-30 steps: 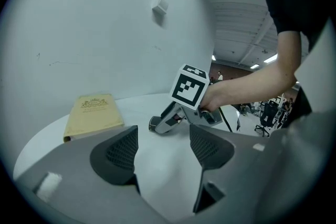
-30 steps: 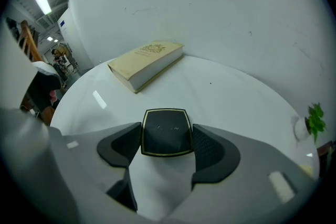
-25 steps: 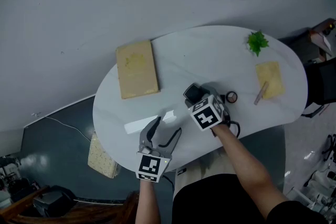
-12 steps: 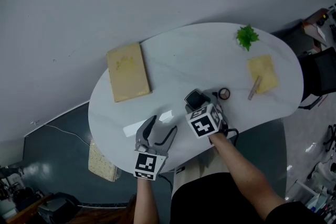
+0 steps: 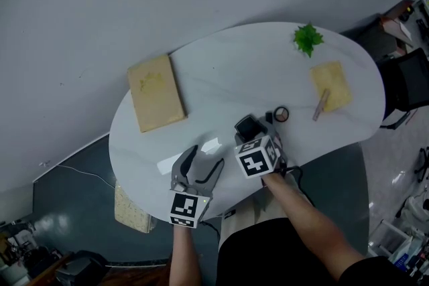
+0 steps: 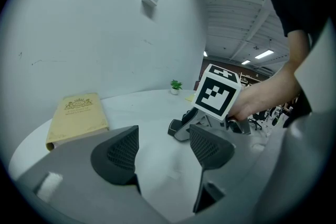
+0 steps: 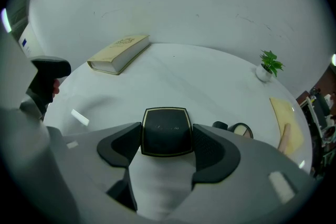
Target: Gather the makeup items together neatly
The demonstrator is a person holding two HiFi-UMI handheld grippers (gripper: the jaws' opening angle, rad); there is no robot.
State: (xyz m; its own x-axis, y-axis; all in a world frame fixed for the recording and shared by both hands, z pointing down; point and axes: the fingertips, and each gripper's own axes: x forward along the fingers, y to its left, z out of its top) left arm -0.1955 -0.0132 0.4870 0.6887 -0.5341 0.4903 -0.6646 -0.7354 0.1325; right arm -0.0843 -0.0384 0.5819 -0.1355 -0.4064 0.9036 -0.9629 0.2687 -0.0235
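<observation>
A black square compact [image 7: 167, 131] with a gold edge sits between the jaws of my right gripper [image 7: 167, 140], which is shut on it just above the white table [image 7: 178, 76]. The head view shows that compact [image 5: 248, 124] under my right gripper [image 5: 252, 132], near the table's front edge. Just to its right lie a small round open compact [image 5: 281, 114] and a black cap [image 7: 220, 125]. A slim stick [image 5: 320, 104] rests on a yellow pad [image 5: 331, 84] further right. My left gripper [image 5: 204, 159] stands open with nothing in it, left of the right one.
A tan book [image 5: 155, 92] lies at the table's left. A small green plant [image 5: 308, 39] stands at the far right edge. The left gripper view looks across the table [image 6: 131, 107] at the right gripper's marker cube [image 6: 218, 94]. Dark floor [image 5: 67, 177] lies below the table's left.
My right gripper has carried the black compact to the right, closer to the round compact. The left gripper has stayed in place, still open.
</observation>
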